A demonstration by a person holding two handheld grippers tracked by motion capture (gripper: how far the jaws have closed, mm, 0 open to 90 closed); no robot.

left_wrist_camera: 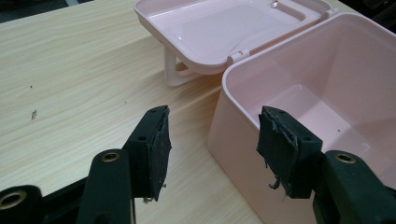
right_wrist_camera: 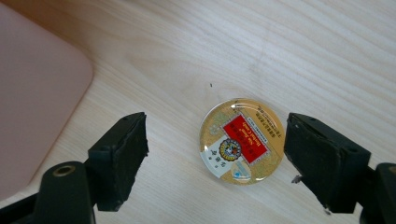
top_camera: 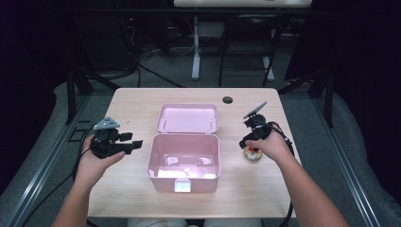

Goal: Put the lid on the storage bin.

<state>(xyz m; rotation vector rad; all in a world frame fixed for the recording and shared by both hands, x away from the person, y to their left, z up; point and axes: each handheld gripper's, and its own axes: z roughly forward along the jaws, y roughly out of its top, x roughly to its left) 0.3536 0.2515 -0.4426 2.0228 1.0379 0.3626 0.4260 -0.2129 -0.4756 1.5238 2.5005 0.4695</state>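
1. A small round tin [right_wrist_camera: 242, 141] with a gold rim and a red-and-white printed label is seen lying flat on the pale wooden table [top_camera: 137, 101], label up, just to the right of an open pink plastic box [top_camera: 183, 163].

2. The right gripper [right_wrist_camera: 215, 161] is held above the tin with its jaws spread wide. Nothing is gripped. The tin lies between the two pads but nearer the right-hand one, with a clear gap left on the other side.

3. This stance is judged to be a set-up for a pinch across the tin's width: the jaws are opened wider than the tin so that they can be lowered past its rim before being closed.

4. The left gripper [left_wrist_camera: 212, 151] is likewise held open and empty. The near left corner of the box is framed between its jaws, the right-hand pad lying over the box's rim and the left-hand pad over bare table.

5. It is judged that the left gripper is kept there to steady the box, should that be needed.

6. The box's hinged pink lid [top_camera: 187, 118] is seen thrown back behind it, propped on its handle, so that the cavity is left open, most likely to receive the tin.

7. The tin has not yet been lifted.
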